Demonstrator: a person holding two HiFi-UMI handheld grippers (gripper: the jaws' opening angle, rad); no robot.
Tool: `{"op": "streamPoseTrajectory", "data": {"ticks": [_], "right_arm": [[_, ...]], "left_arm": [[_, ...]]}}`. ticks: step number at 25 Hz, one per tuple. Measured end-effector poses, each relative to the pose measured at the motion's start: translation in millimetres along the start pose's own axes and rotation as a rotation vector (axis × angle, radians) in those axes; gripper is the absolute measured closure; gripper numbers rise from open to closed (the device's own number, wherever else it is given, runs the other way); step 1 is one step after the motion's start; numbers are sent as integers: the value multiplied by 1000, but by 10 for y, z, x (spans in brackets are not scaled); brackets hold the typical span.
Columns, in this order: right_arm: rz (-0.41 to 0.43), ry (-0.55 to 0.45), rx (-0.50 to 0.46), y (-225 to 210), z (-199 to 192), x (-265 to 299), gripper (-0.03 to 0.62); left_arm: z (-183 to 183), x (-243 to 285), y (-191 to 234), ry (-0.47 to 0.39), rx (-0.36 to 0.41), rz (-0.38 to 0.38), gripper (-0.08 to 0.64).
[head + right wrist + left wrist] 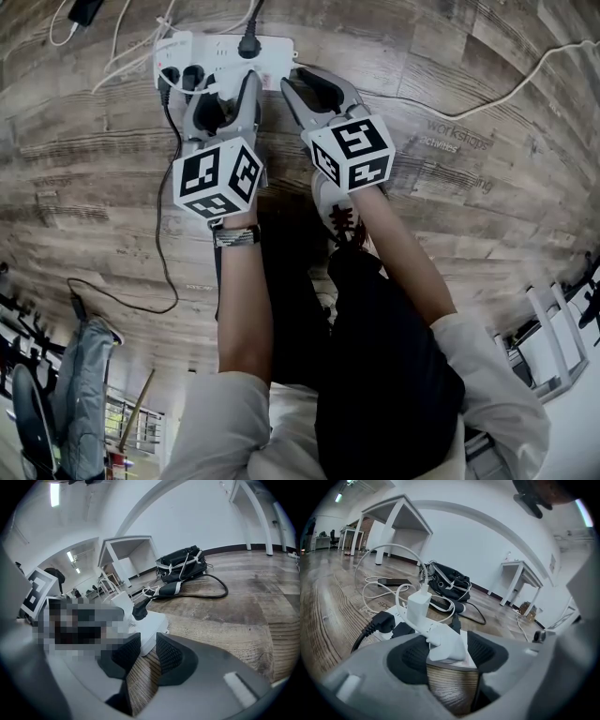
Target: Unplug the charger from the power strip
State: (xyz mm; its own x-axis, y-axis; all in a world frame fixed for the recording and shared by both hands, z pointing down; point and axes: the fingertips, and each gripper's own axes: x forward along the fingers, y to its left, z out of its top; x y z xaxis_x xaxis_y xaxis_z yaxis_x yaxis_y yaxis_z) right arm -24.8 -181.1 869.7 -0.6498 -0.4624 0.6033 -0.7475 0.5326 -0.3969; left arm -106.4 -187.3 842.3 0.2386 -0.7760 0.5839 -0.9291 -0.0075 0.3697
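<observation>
Wooden floor [84, 234] is carrying the strip [220, 54]. We are seeing the charger [444, 644] tilted at the strip's near edge between the left gripper's [221, 92] spread jaws, prongs hidden. Any pull, we are judging, should be going straight out of its socket while the right gripper [302, 84] is pinching the strip's end. Both forearms are reaching forward, grippers slanting down at the strip.

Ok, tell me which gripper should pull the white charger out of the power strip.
Left gripper: the white charger stands just ahead of its open jaws. The right gripper seems to pinch the power strip at its end, steadying it.
</observation>
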Motion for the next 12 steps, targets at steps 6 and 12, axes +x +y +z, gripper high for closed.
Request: {"op": "streamPoseTrajectory", "data": {"ticks": [6,12], "right_arm": [[-12,-2,0,-27,0,-31,486],[-1,-16,-22,23,51,-66,486]], "left_arm": [[-111,-37,55,37,0,21,282],[-226,-55,58,58,1,33,257]]}}
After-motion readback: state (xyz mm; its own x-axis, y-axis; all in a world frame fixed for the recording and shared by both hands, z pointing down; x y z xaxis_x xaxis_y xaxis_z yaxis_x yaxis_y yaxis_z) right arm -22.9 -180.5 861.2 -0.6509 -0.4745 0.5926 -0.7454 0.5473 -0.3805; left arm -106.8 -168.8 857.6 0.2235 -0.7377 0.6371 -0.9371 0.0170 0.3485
